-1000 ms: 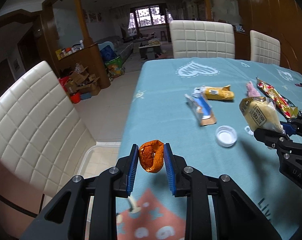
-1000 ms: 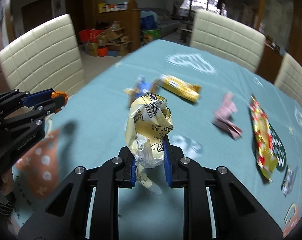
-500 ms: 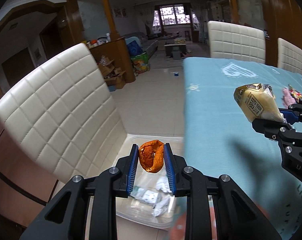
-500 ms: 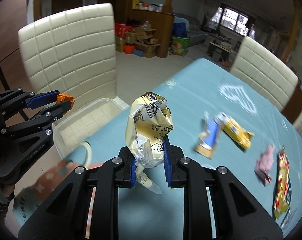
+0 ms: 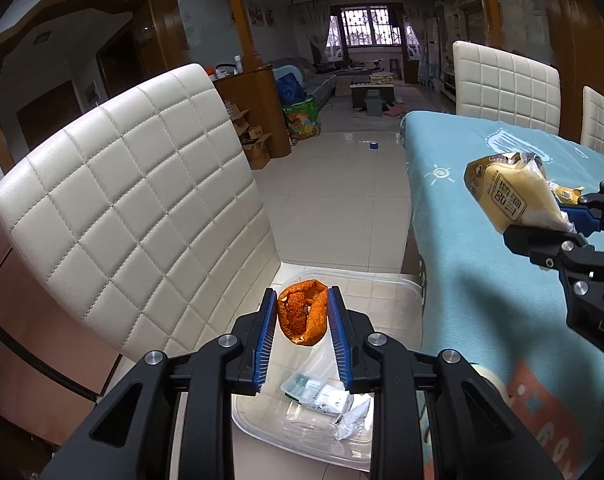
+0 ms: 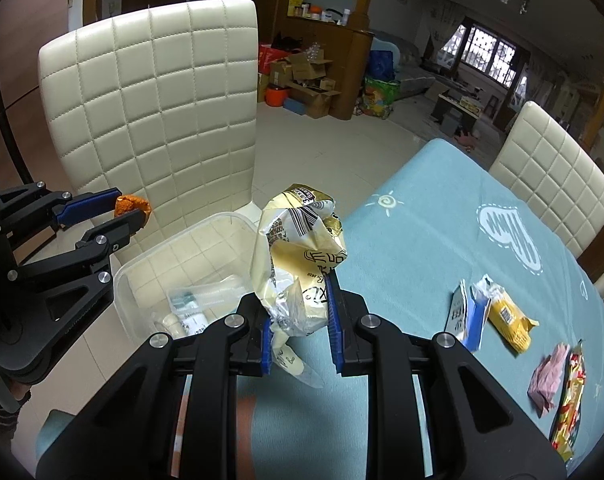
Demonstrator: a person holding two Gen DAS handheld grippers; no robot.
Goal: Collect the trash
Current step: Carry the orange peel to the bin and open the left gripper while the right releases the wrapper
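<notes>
Now you've swung off the tabletop: your left gripper (image 5: pixel 302 320), clamping orange peel (image 5: pixel 303 317), hangs above the clear bin (image 5: pixel 386 284). Your right gripper (image 6: pixel 297 320) pinches the yellow wrapper (image 6: pixel 297 256) near the table's edge. Release next.

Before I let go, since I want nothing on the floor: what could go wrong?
The orange peel in the left hand-held gripper hangs near the far rim of the clear bin, so it may miss. The yellow wrapper in the right hand-held gripper sits above the table edge.
</notes>
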